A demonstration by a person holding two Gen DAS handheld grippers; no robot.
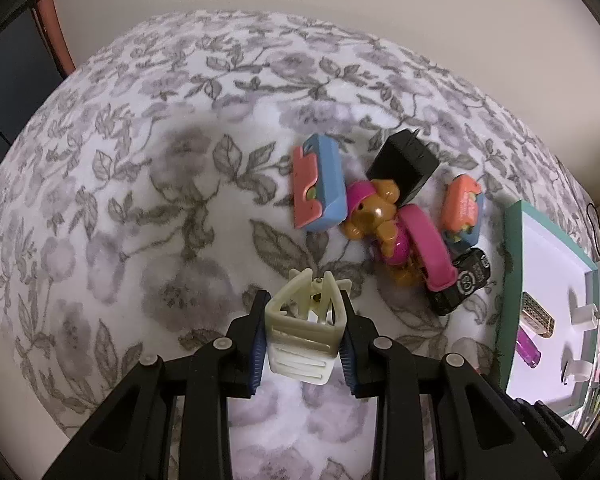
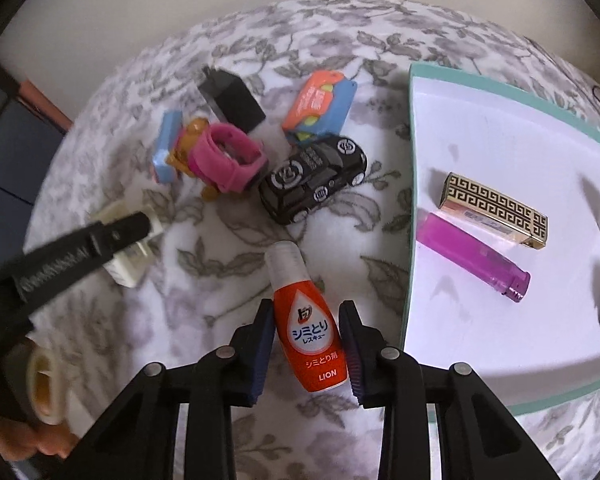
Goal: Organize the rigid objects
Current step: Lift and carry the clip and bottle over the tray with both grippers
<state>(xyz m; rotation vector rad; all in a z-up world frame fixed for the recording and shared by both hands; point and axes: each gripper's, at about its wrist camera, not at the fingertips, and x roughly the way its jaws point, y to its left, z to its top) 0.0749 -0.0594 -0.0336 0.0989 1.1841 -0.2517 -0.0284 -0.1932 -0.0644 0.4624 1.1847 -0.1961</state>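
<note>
While my left gripper (image 1: pixel 305 334) pinches the cream hair clip (image 1: pixel 306 330) just above the floral surface (image 1: pixel 140 200), my right gripper (image 2: pixel 306 344) has its jaws pressed on the orange bottle (image 2: pixel 310 328). I judge both picks made; next, each must carry rightward into the white tray (image 2: pixel 480 120), beside the lighter (image 2: pixel 474 258).

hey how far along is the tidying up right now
Done: the gold patterned case and purple lighter lie in the tray. In hand: the left tongs are shut on the cream hair clip; the right tongs flank the orange bottle, grip unclear. Left on the blanket: black toy car, black charger, pink watch, the other toys.
</note>
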